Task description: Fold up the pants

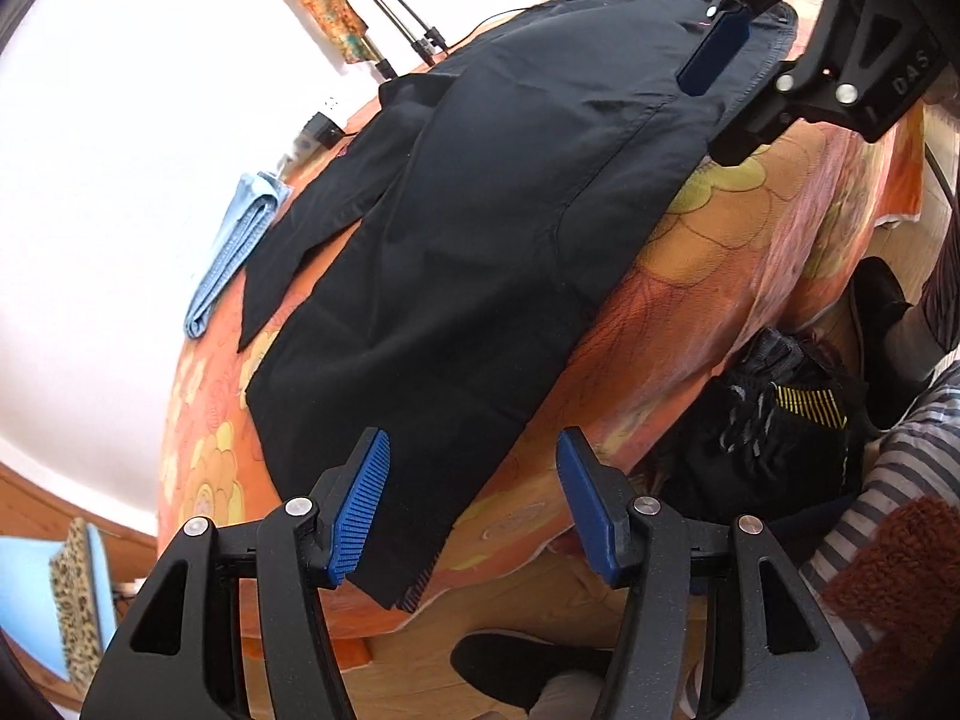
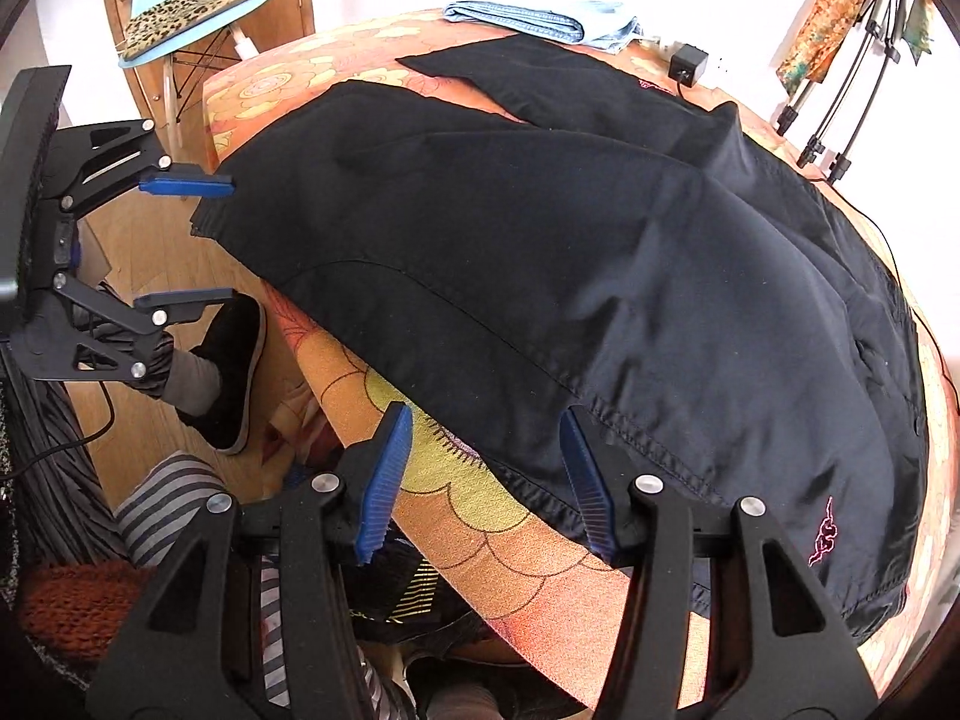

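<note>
Black pants [image 1: 480, 228] lie spread on an orange flowered cover [image 1: 750, 228], one leg over the near edge. My left gripper [image 1: 474, 510] stands open at the leg's hem, whose corner lies between the blue pads untouched. At the waist end my right gripper [image 1: 726, 96] hovers. In the right wrist view the right gripper [image 2: 486, 480] is open around the stitched waist edge of the pants [image 2: 600, 276]. Its right pad sits at that edge without pinching. The left gripper [image 2: 198, 243] shows at the far hem, jaws apart.
Folded light-blue jeans [image 2: 528, 21] and a black power adapter [image 2: 684, 69] sit at the far edge of the cover [image 2: 480, 546]. A chair with a leopard cushion [image 2: 192, 6] stands beyond. A person's slippered foot [image 2: 228, 372] and a dark bag [image 1: 780, 420] are below the near edge.
</note>
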